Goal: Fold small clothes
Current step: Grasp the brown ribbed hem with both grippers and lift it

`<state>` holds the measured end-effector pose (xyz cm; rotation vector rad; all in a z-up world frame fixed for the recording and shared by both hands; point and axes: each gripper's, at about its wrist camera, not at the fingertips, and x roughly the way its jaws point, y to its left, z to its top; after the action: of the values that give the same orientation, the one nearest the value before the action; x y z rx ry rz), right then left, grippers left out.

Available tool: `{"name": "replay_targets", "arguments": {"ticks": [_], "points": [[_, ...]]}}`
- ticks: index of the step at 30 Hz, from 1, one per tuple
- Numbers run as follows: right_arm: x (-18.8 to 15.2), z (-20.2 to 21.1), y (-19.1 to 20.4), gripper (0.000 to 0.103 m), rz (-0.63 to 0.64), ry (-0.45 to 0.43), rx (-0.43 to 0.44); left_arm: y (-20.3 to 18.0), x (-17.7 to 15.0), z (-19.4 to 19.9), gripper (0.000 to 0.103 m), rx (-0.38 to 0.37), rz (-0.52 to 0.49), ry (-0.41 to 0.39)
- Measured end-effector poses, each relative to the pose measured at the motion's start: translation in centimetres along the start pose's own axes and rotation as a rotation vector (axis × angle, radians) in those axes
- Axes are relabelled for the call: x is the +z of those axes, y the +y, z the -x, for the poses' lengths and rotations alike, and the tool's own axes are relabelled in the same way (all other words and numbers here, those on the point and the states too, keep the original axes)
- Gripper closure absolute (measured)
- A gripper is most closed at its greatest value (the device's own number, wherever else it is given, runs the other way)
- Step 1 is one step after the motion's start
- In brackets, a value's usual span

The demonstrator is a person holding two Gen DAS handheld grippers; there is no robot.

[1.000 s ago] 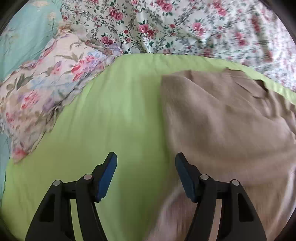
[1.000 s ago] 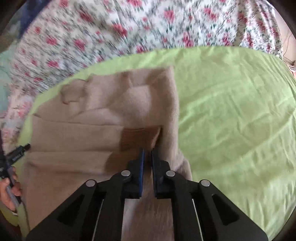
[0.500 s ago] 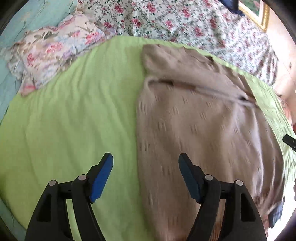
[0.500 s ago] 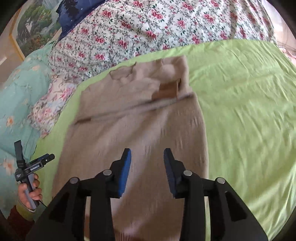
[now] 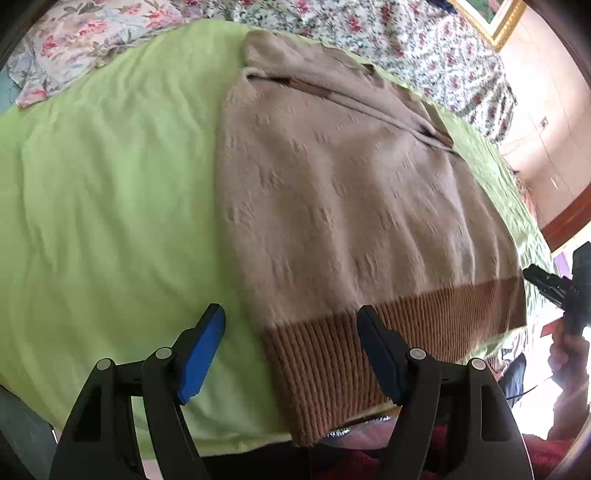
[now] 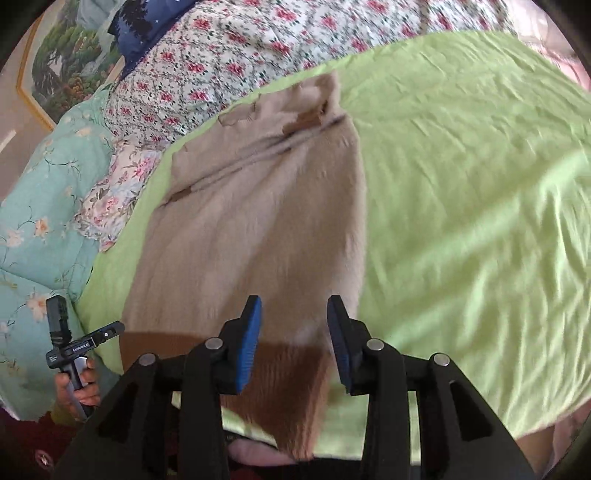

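Note:
A beige knit sweater (image 5: 351, 192) lies flat on a green bedsheet (image 5: 110, 184), sleeves folded across its top, its darker ribbed hem (image 5: 332, 354) at the near bed edge. My left gripper (image 5: 291, 350) is open, empty, above the hem's left corner. In the right wrist view the sweater (image 6: 258, 206) stretches away, hem (image 6: 291, 373) hanging at the edge. My right gripper (image 6: 294, 339) is open, empty, above the hem's right part.
Floral pillows and quilt (image 5: 369, 29) lie at the bed's head. A teal floral quilt (image 6: 37, 221) lies left. The other gripper and hand show at the side (image 6: 74, 347). The green sheet (image 6: 480, 184) spreads to the right.
My right gripper let go of the folded sleeve and opened. Both grippers pulled back from the sweater's top to its hem at the near bed edge.

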<state>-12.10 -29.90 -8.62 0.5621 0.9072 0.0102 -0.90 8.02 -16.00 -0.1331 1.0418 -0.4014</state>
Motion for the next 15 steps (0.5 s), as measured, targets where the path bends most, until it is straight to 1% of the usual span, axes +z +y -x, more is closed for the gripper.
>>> {"name": "replay_targets", "arguments": {"ticks": [2,4,6,7,11,13,14,15], "points": [[-1.3,-0.1,-0.6,0.064,-0.009,0.037,-0.007,-0.5,-0.5,0.1,0.029,-0.014,-0.019,0.0],[-2.2,-0.5,-0.8,0.064,-0.018,0.07,0.018,-0.9,-0.7,0.1,0.029,-0.037,-0.036,0.004],[-2.8,-0.9,-0.9,0.064,-0.024,0.069,0.057,-1.1,-0.9,-0.1,0.029,-0.064,-0.042,0.008],[-2.9,-1.1,-1.0,0.064,-0.028,0.066,0.076,-1.2,-1.0,-0.2,0.029,-0.065,-0.043,0.008],[-2.4,-2.5,-1.2,0.064,-0.08,0.045,0.174,-1.3,-0.8,-0.6,0.029,-0.098,-0.05,-0.004],[-2.1,-3.1,-0.9,0.064,-0.077,0.043,0.189,-1.0,-0.8,-0.5,0.033,-0.118,-0.045,-0.007],[-2.0,-3.2,-0.7,0.064,-0.067,0.042,0.193,-0.8,-0.8,-0.5,0.039,-0.121,-0.045,-0.007],[-1.9,-3.3,-0.5,0.064,-0.061,0.045,0.196,-0.7,-0.8,-0.5,0.042,-0.12,-0.043,-0.003]]}}
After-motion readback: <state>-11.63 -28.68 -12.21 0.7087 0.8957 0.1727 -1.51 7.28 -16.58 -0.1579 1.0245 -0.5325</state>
